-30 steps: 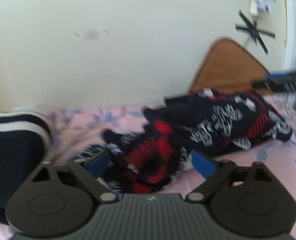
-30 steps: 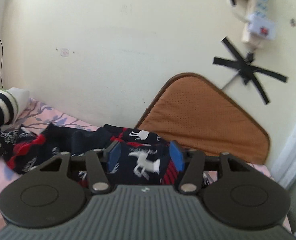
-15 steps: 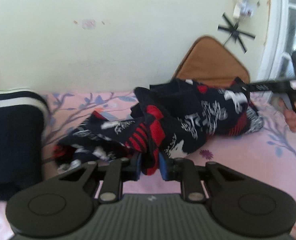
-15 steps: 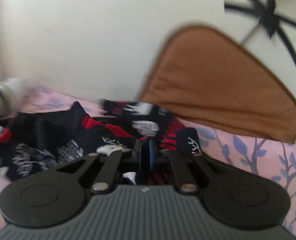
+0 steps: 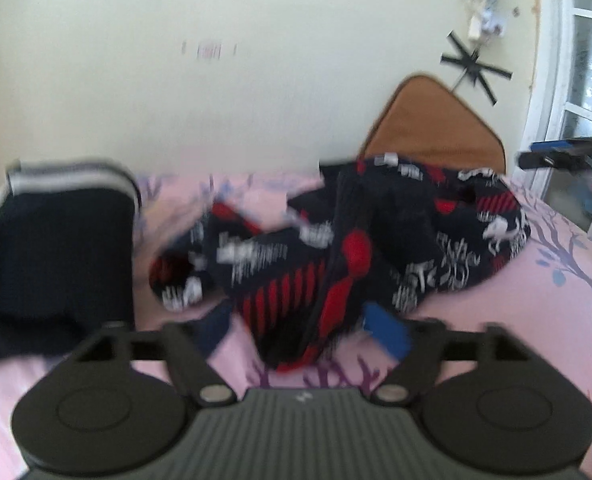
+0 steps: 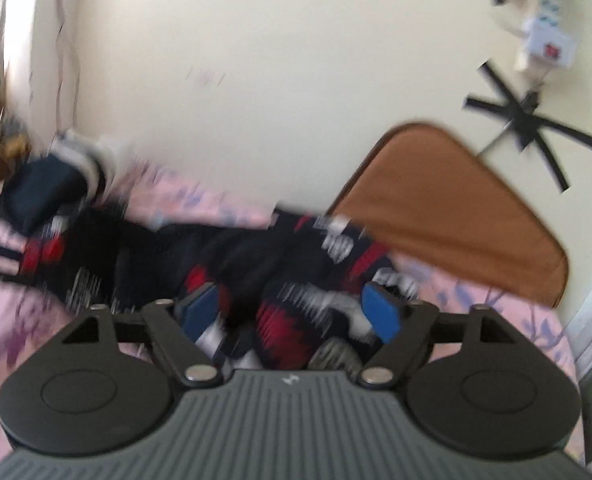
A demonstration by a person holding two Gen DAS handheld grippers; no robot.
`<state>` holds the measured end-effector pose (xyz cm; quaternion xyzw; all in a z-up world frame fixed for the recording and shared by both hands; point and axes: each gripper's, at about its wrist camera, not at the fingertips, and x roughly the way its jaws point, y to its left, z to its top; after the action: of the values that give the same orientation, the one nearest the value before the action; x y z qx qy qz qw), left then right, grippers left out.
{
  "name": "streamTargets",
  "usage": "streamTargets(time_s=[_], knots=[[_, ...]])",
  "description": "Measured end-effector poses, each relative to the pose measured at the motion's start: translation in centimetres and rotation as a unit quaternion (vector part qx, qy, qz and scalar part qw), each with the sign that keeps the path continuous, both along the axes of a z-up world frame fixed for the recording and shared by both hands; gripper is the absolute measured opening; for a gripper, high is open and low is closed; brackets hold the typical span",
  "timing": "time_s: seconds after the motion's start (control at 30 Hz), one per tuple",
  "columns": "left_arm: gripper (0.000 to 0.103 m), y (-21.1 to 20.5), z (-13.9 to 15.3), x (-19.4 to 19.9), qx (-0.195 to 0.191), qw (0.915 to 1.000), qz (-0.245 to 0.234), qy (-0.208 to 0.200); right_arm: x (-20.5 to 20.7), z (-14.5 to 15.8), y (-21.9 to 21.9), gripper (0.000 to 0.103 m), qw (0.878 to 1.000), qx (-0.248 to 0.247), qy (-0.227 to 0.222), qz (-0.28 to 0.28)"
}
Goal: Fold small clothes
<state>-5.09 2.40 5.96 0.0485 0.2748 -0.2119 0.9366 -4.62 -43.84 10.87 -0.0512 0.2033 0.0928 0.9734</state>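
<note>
Both grippers letting go of the crumpled garment on the bed.

At far left a folded navy piece [image 5: 52, 248] sits by the wall, probably set aside out of the way. The left gripper [image 5: 300, 328] has its jaws opening wide; a fold of the black, red and white garment [image 5: 376, 248] lies between them, but the pads do not press it. The garment lies bunched on the pink sheet [image 5: 568, 304], its far end against the brown cushion [image 5: 428, 128]. The right gripper [image 6: 292, 312] is opening too, cloth loose between its pads, likely to retake a cleaner edge.
</note>
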Motion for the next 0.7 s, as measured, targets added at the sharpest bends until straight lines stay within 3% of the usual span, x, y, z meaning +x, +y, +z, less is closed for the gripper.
streamTargets(time_s=[0.03, 0.1, 0.13, 0.17, 0.2, 0.23, 0.27, 0.37, 0.43, 0.5, 0.6, 0.7], knots=[[0.099, -0.4, 0.2, -0.2, 0.008, 0.9999, -0.003, -0.014, 1.0, 0.1, -0.6, 0.085, 1.0, 0.018, 0.006, -0.01], [0.097, -1.4, 0.3, -0.4, 0.022, 0.9994, -0.01, -0.026, 3.0, -0.9, -1.4, 0.086, 0.997, 0.067, 0.036, -0.018], [0.092, -2.0, 0.2, -0.5, 0.03, 0.9991, -0.015, -0.027, 4.0, -1.4, -1.5, 0.086, 0.995, 0.083, 0.054, -0.016], [0.077, -2.5, 0.0, -0.6, 0.035, 0.9988, -0.02, -0.027, 4.7, -2.4, -1.3, 0.084, 0.993, 0.094, 0.076, -0.018], [0.064, -2.9, -0.3, -0.6, 0.043, 0.9985, -0.025, -0.023, 5.1, -3.6, -1.0, 0.064, 0.99, 0.096, 0.097, -0.021], [0.033, -3.2, -0.7, -0.2, 0.054, 0.998, -0.03, -0.014, 5.1, -4.5, -0.4, 0.044, 0.99, 0.084, 0.11, -0.029], [0.007, -3.5, -1.1, 0.2, 0.066, 0.9974, -0.029, 0.0, 4.9, -5.0, 0.1, 0.014, 0.99, 0.068, 0.116, -0.038], [0.007, -2.5, -0.4, 0.7, 0.048, 0.9986, -0.016, 0.013, 2.2, -2.6, -0.2, 0.013, 0.993, 0.08, 0.061, -0.065], [0.007, -1.3, 2.6, -0.2, 0.023, 0.9992, -0.009, -0.031, -0.6, 1.4, -0.9, 0.013, 0.993, 0.09, 0.001, -0.08], [0.007, -0.2, 6.8, -1.8, 0.0, 0.995, 0.007, -0.1, -3.5, 5.0, -1.4, 0.012, 0.99, 0.094, -0.057, -0.085], [0.007, 1.7, 13.3, -4.5, -0.048, 0.9812, 0.022, -0.185, -8.7, 10.9, -0.7, 0.012, 0.981, 0.089, -0.147, -0.09], [0.007, 3.1, 19.4, -8.0, -0.08, 0.9567, 0.038, -0.277, -14.4, 16.7, 1.0, 0.012, 0.965, 0.09, -0.233, -0.077]])
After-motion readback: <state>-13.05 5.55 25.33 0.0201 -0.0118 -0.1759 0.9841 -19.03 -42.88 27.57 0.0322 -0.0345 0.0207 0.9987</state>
